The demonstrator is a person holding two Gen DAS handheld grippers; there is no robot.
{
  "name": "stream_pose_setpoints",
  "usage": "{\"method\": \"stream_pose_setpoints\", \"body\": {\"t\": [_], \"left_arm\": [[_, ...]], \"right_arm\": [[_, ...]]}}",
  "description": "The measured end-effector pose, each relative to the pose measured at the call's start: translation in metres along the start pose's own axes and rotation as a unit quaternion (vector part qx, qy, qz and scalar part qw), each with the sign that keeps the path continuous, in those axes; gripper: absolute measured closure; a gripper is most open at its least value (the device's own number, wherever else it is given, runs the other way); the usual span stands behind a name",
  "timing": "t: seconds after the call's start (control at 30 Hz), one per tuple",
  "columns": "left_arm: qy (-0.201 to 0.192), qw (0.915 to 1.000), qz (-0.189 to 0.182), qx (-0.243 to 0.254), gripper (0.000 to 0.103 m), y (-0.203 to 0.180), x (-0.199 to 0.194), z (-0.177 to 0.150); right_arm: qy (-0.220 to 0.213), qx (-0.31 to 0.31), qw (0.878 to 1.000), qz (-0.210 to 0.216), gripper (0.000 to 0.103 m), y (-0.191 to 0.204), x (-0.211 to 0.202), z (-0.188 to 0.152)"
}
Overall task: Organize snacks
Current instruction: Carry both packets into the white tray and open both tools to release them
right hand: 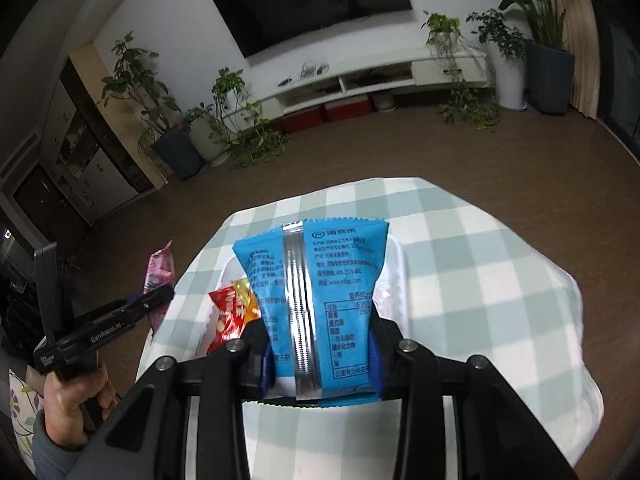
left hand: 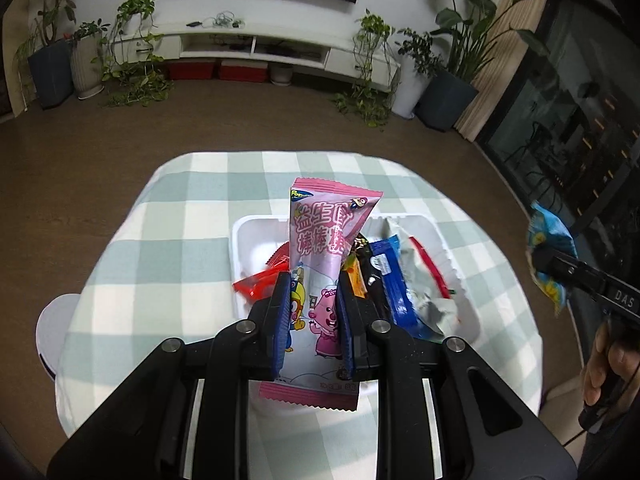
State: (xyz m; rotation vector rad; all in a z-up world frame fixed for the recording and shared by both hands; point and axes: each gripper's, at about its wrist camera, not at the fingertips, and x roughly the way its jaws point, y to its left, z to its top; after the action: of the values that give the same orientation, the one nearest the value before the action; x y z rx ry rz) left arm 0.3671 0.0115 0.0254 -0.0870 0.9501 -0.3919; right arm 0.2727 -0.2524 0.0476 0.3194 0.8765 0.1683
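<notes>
My left gripper (left hand: 313, 298) is shut on a pink snack packet (left hand: 320, 248) with cartoon animals, held upright above a white tray (left hand: 244, 236). The tray holds a red packet (left hand: 260, 284), a blue packet (left hand: 394, 280), a silver packet (left hand: 424, 276) and others. My right gripper (right hand: 320, 344) is shut on a blue snack packet (right hand: 320, 280), its printed back facing the camera, over the white tray (right hand: 396, 264). A red packet (right hand: 226, 316) lies in the tray. Each gripper shows in the other's view: the right gripper (left hand: 540, 260) with the blue packet at the right edge, the left gripper (right hand: 160, 296) with the pink packet at the left.
The tray sits on a small table with a green-and-white checked cloth (left hand: 160, 240). A white stool (left hand: 48, 328) stands at the table's left. Brown floor surrounds it; a white TV cabinet (left hand: 260, 40) and potted plants (left hand: 52, 60) line the far wall. A person's hand (right hand: 76, 396) grips the left tool.
</notes>
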Motion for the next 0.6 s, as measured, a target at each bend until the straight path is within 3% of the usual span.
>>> {"method": "stream_pose_setpoints", "body": {"t": [0.3, 0.6], "left_arm": [[0.036, 0.9992, 0.016, 0.008, 0.083, 0.003, 0.079, -0.002], [0.044, 0.9988, 0.021, 0.007, 0.08, 0.002, 0.111, -0.009]], "right_arm": [[0.057, -0.007, 0.998, -0.039, 0.065, -0.009, 0.09, 0.005], [0.074, 0.0, 0.996, -0.049, 0.065, -0.026, 0.128, 0.001]]}}
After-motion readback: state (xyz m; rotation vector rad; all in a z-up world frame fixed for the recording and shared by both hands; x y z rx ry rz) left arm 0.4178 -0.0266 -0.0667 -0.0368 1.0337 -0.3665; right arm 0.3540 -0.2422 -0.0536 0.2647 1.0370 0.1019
